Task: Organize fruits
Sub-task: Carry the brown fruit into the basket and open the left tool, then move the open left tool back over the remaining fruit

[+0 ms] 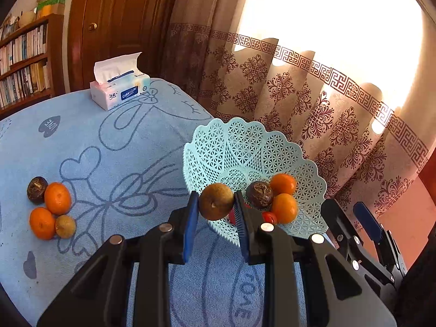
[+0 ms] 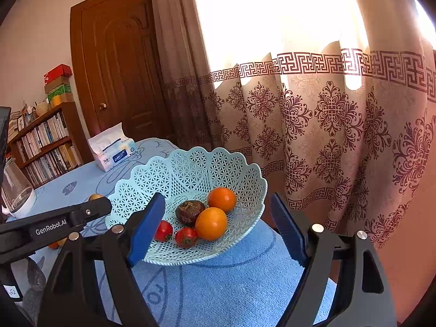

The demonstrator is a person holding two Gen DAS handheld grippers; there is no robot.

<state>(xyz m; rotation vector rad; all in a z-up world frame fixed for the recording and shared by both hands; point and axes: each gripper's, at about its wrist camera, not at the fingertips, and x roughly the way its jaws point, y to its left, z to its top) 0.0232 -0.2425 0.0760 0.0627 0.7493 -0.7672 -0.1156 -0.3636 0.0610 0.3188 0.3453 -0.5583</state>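
My left gripper [image 1: 215, 204] is shut on a round tan-brown fruit [image 1: 216, 201], held in the air at the near rim of the light-blue lattice basket [image 1: 245, 147]. Inside the basket [image 2: 190, 158] lie two oranges [image 2: 211, 223], a dark wrinkled fruit [image 2: 190, 211] and two small red tomatoes [image 2: 186, 236]. On the blue cloth to the left sit two more oranges [image 1: 57, 198], a dark fruit [image 1: 36, 190] and a tan fruit [image 1: 65, 226]. My right gripper [image 2: 218, 229] stands open in front of the basket with nothing between its fingers.
A tissue pack [image 1: 120, 87] stands at the far end of the table. A clear jug [image 2: 16, 190] is at the left edge. A patterned curtain [image 2: 327, 125] hangs close behind the basket. A bookshelf [image 1: 24, 62] and a wooden door [image 2: 120, 68] are beyond.
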